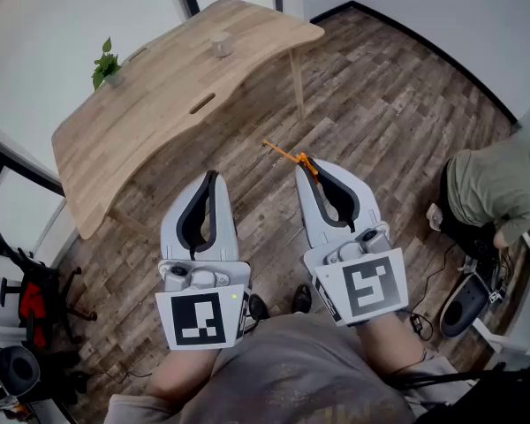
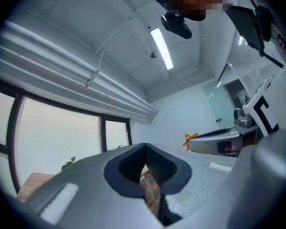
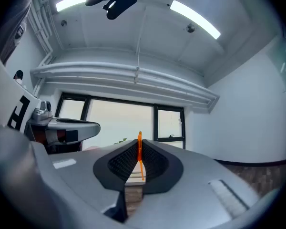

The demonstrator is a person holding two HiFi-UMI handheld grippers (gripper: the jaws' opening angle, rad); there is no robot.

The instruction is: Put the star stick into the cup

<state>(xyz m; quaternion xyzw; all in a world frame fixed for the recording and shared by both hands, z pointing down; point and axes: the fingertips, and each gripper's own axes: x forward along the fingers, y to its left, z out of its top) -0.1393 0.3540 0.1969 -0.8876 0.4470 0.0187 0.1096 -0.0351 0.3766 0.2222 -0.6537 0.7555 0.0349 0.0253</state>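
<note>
My right gripper (image 1: 312, 170) is shut on the thin orange star stick (image 1: 284, 155), which pokes out forward and to the left over the floor. In the right gripper view the stick (image 3: 139, 151) stands upright between the closed tips. Its star end (image 2: 189, 140) shows in the left gripper view, ahead of the right gripper. My left gripper (image 1: 214, 177) is shut with nothing in it, level with the right one. A small beige cup (image 1: 221, 44) stands on the far part of the wooden table (image 1: 150, 95), well ahead of both grippers.
A small potted plant (image 1: 106, 64) stands at the table's far left edge. A person in a green top (image 1: 495, 188) crouches at the right beside cables and gear. A black and red chair (image 1: 26, 299) is at the left. Wood-pattern floor lies between me and the table.
</note>
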